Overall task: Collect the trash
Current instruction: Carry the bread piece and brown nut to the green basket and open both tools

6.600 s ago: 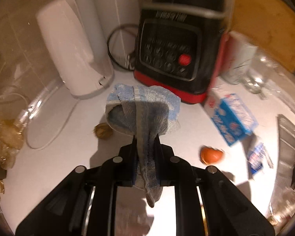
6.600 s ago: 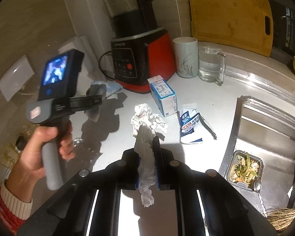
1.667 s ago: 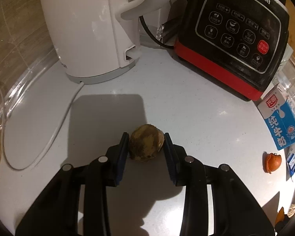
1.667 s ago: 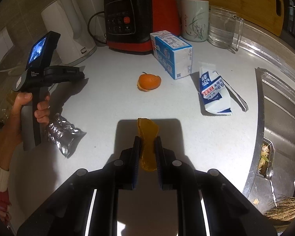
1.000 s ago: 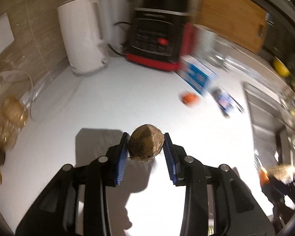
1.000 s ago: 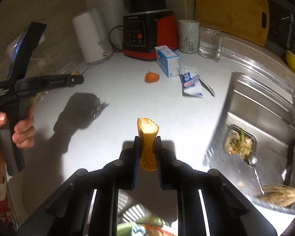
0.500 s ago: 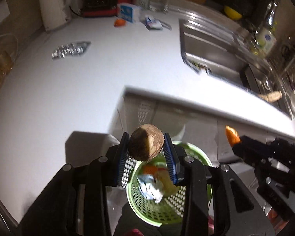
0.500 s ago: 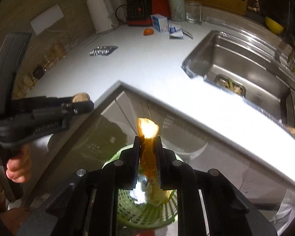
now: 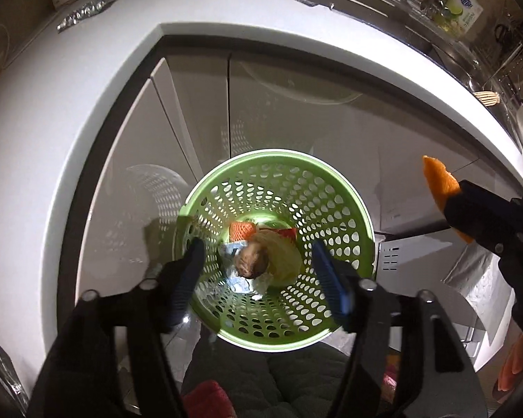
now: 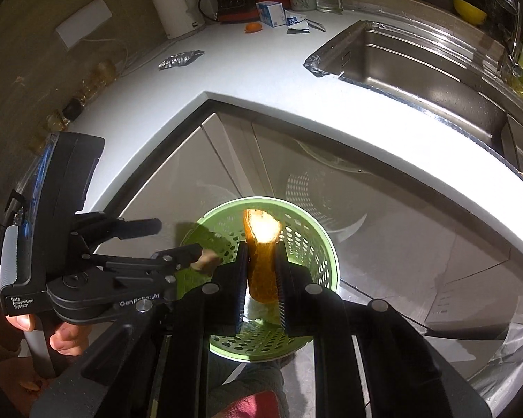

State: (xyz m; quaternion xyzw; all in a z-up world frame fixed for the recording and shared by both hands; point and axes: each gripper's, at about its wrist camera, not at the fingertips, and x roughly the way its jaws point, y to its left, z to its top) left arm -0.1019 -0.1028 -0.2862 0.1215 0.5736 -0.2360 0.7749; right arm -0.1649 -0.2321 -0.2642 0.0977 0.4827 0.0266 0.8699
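My left gripper (image 9: 256, 244) hangs over the green perforated basket (image 9: 272, 153) on the floor, and its jaws are opening. A brown round scrap (image 9: 252, 261), blurred, is free of the pads and drops onto the trash in the basket. In the right wrist view that scrap (image 10: 207, 259) is just off the tip of the left gripper (image 10: 177, 237). My right gripper (image 10: 260, 249) is shut on a strip of orange peel (image 10: 261, 254) above the basket (image 10: 327, 244). The left wrist view shows this peel (image 9: 439, 183) at the far right.
The white counter edge (image 10: 296, 111) and the cabinet doors (image 9: 198, 111) curve behind the basket. On the counter lie a silver foil wrapper (image 10: 179, 59), an orange peel (image 10: 254, 27), a milk carton (image 10: 270, 13) and a flat blue packet (image 10: 296, 22). The sink (image 10: 418, 66) is at right.
The left jaws have spread and the brown scrap has left them, falling toward the basket. Both grippers have come closer over the basket; the right still holds its peel.
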